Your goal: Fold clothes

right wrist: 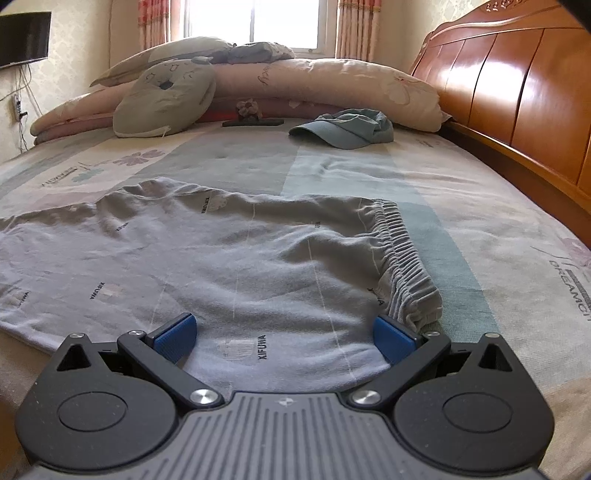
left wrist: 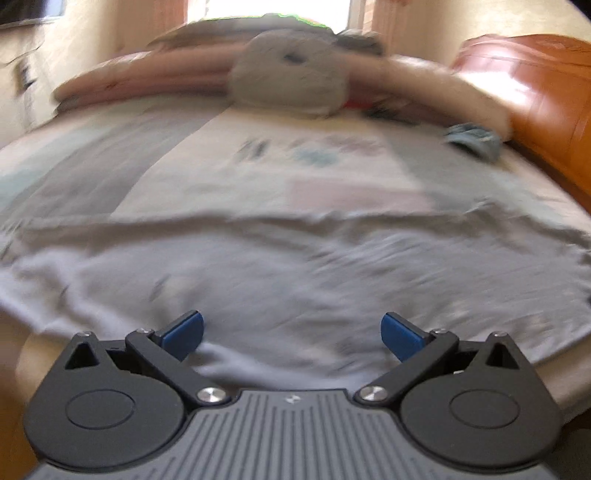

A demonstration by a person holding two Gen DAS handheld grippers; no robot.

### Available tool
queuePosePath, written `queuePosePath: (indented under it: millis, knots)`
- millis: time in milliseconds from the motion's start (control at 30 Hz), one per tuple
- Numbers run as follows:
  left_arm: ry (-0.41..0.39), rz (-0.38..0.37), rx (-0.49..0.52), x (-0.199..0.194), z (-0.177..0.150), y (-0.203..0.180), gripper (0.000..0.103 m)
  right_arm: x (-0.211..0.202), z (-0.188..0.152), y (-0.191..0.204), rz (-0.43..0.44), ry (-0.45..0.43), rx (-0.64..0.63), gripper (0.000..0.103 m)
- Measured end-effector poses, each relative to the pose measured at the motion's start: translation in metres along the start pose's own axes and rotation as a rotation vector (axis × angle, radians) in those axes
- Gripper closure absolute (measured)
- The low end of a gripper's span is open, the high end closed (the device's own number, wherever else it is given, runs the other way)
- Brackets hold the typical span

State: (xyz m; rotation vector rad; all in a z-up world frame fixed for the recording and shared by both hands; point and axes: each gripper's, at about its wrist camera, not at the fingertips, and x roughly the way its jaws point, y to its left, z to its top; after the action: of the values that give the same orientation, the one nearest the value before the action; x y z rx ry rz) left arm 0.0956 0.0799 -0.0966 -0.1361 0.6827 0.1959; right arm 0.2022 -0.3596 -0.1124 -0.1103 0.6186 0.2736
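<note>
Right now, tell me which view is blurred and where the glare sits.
Left wrist view: motion blur smears the grey trousers and the cushion, while the left claw stays sharp. Right wrist view: sharp; the window is blown out white, and glare streaks the wooden headboard.

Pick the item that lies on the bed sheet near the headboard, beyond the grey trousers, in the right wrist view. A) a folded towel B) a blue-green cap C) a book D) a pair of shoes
B: a blue-green cap with its peak pointing left rests on the bed sheet, past the elastic waistband of the grey trousers and close to the wooden headboard.
</note>
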Motion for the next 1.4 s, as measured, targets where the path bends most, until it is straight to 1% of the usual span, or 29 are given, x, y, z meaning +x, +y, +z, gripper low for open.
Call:
queuePosePath:
  millis: [67,133,200,267,333,433,533,733,800,900,933,1000,1100,1167,1333,1400]
  knots:
    - [0.004,0.011,-0.001,-0.005,-0.001,0.003,0.001,0.000,0.000,-0.001,0.003,0.001,0.003,0.000]
    - [-0.016,0.006,0.027,-0.013,0.001,-0.001,0.001,-0.002,0.005,-0.001,0.010,0.020,0.014,0.000]
    - [-0.047,-0.004,0.070,-0.020,0.003,-0.007,0.001,-0.005,0.014,-0.004,0.069,0.026,0.069,0.000]
    - [-0.072,-0.022,0.104,-0.019,0.008,-0.013,0.001,-0.007,0.027,-0.005,0.137,0.028,0.118,0.000]
    - [-0.078,-0.033,0.115,-0.012,0.013,-0.015,0.001,-0.004,0.044,0.000,0.194,0.029,0.126,0.000]
    - [-0.057,-0.027,0.100,0.004,0.015,-0.013,0.001,0.012,0.072,0.016,0.230,0.038,0.095,0.000]
    - [-0.027,-0.036,0.085,0.015,0.010,-0.008,0.001,0.040,0.098,0.037,0.238,0.076,0.057,0.000]
    - [-0.048,-0.062,0.094,0.013,0.002,-0.005,0.001,0.099,0.129,0.073,0.221,0.171,0.043,0.000]
    - [-0.052,-0.074,0.091,0.011,0.001,-0.003,0.001,0.117,0.133,0.085,0.189,0.204,0.036,0.000]
    - [-0.058,-0.087,0.094,0.010,0.000,-0.001,0.001,0.138,0.132,0.104,0.121,0.240,-0.013,0.000]
    - [-0.060,-0.091,0.095,0.009,0.000,0.000,0.001,0.142,0.130,0.114,0.084,0.229,-0.061,0.000]
    - [-0.064,-0.099,0.098,0.009,-0.001,0.001,0.001,0.143,0.131,0.123,0.063,0.201,-0.101,0.000]
    - [-0.069,-0.108,0.088,0.005,-0.001,0.003,0.001,0.141,0.137,0.117,0.064,0.218,-0.045,0.000]
    - [-0.073,-0.110,0.078,0.003,-0.002,0.005,0.001,0.127,0.140,0.113,0.093,0.194,0.002,0.000]
    - [-0.082,-0.112,0.068,0.001,-0.001,0.006,0.001,0.115,0.133,0.138,0.182,0.251,-0.050,0.000]
    - [-0.086,-0.114,0.074,-0.001,0.000,0.004,0.001,0.127,0.130,0.151,0.141,0.249,-0.091,0.000]
